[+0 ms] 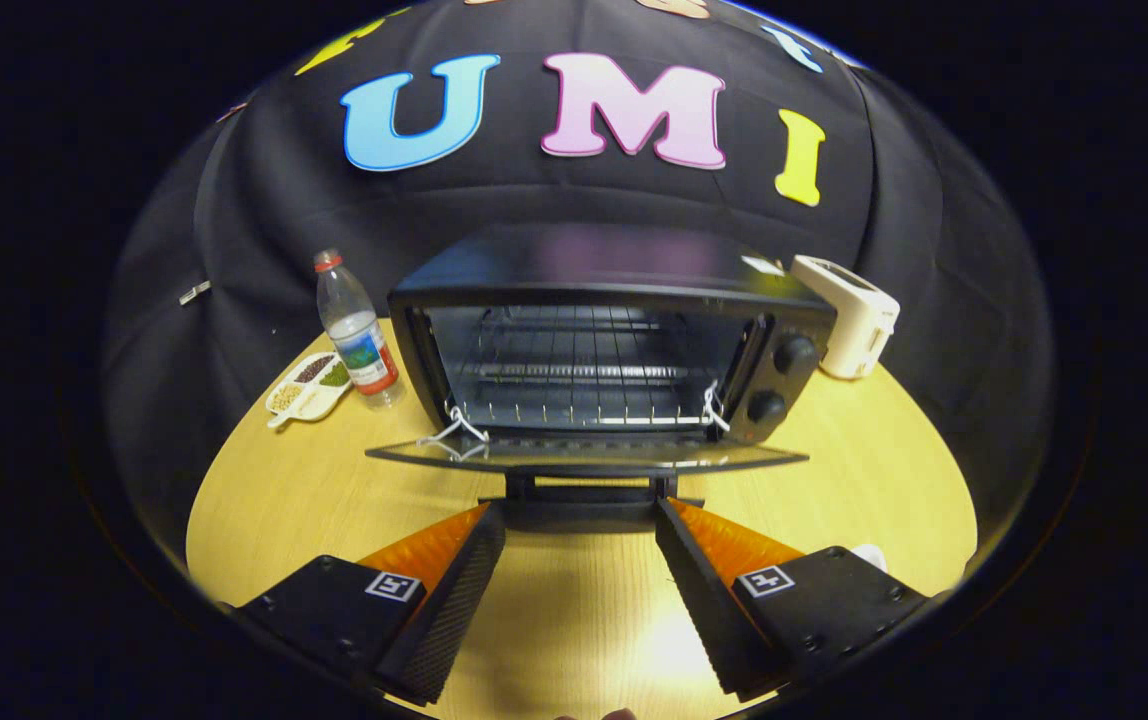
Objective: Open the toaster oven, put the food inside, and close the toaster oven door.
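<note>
The gripper point(579, 520) has its fingers spread wide apart with nothing between them but bare table point(834, 470), and their tips sit right at the two ends of the door handle point(582, 490), just short of it or perhaps brushing it; the fisheye makes that hard to judge. The handle is a dark, stiff bar standing off the front edge of the door point(584, 455), which lies folded flat and level, so the opening step looks done. The door is a glass pane in a metal frame: rigid, smooth, probably slick on its face, and best taken by the handle bar, not by the glass edge. White cords point(454, 435) hang at both hinge corners and could snag. Beyond the door the toaster oven point(614, 340) stands open, its wire rack point(574, 375) bare and its two knobs point(779, 380) to the right. To the left stand a water bottle point(359, 335), light and easily tipped, and a small divided dish point(309, 388) of what seem to be beans or grains, possibly the food; shallow and spillable, it should be gripped by its rim and kept level.
</note>
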Tool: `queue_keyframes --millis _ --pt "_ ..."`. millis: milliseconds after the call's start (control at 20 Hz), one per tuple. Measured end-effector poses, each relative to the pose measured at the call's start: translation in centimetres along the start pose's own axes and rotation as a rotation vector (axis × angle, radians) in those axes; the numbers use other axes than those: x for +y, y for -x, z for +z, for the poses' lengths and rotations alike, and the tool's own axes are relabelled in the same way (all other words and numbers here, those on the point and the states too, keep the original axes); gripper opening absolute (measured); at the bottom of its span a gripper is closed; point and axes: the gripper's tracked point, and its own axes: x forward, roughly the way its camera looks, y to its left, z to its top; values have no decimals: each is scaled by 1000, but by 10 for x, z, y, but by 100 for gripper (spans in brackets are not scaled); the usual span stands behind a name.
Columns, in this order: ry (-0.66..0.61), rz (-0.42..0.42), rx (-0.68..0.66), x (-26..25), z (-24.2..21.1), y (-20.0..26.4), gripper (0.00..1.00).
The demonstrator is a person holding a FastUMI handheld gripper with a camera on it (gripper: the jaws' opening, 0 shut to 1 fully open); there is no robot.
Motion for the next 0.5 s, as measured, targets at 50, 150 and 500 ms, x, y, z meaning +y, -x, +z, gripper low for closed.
queue_keyframes --millis 50,150,500 --pt "-2 -3 21 -2 -9 0 99" --pt "-6 0 67 -4 -24 -5 98" --pt "-16 69 -105 7 53 30 97"
